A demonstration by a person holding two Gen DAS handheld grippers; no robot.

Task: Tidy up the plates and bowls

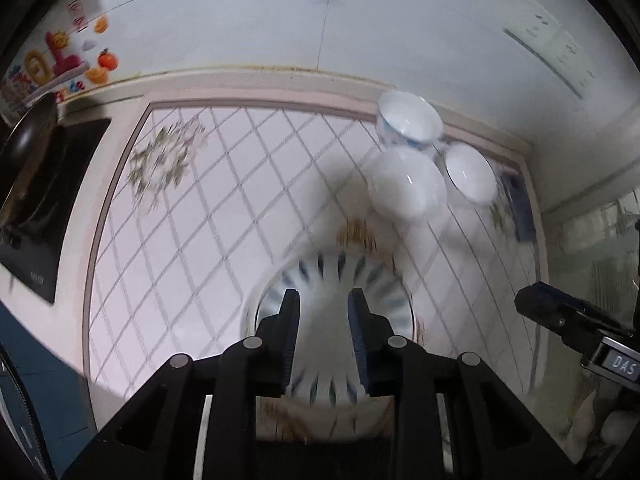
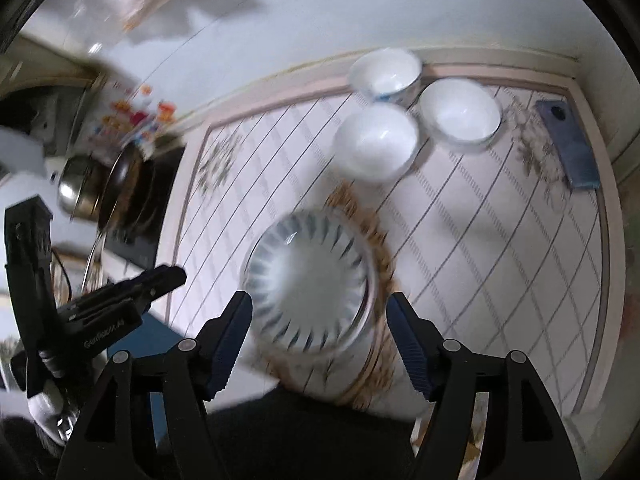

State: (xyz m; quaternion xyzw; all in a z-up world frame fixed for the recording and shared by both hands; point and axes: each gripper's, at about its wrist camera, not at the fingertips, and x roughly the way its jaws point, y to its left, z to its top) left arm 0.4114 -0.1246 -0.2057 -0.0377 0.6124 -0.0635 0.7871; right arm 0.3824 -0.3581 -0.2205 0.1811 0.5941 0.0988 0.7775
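1. Here, a blue-striped plate sits on top of a gold-patterned plate on the checked tablecloth; this stack is the landmark for all that follows.
2. Beyond the stack, toward the wall, three white bowls stand in a tight cluster: a plain bowl nearest the stack, a blue-patterned bowl behind it, and a blue-rimmed bowl to the right of both.
3. In the left wrist view the same things show: the striped plate, the plain bowl, the patterned bowl and the rimmed bowl.
4. The left gripper hangs above the striped plate with its fingers a modest gap apart and nothing between them; whether they touch the plate cannot be told through the blur.
5. The right gripper has its fingers spread wide, one on each side of the striped plate's near edge, not clamped on it.
6. Far right of the stack, a dark phone lies on the cloth.
7. Left of the stack, off the cloth, a dark pan rests on a black cooktop, with a steel pot beside it.
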